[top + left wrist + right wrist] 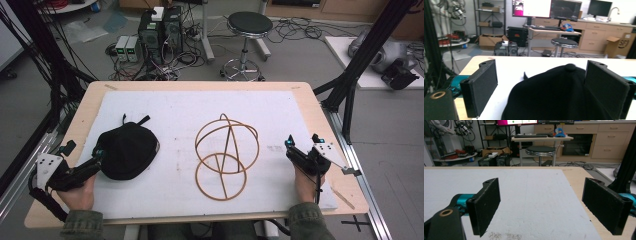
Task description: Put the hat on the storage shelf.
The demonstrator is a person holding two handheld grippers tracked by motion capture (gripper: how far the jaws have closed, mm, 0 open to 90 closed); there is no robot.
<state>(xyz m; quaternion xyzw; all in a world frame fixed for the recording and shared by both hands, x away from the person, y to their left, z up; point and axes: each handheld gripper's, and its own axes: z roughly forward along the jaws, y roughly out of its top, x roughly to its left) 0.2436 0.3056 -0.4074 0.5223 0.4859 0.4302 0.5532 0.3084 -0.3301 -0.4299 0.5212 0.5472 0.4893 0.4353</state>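
Note:
A black cap [127, 150] lies on the white mat [170, 115] at the left. My left gripper [99, 152] sits at the cap's left edge, jaws open. In the left gripper view the cap [559, 95] rises between the two spread pads [485, 87] without being pinched. A wooden wire-frame stand [225, 155] of rings and rods rests in the middle of the mat. My right gripper [302, 142] stands open near the mat's right edge, and the right gripper view has bare mat [534, 202] between its pads [486, 203].
The wooden table [312, 110] edge runs just right of the right gripper. Black frame posts [350, 75] stand at both sides. Behind the table are a round stool [248, 25], computer boxes [157, 30] and floor cables.

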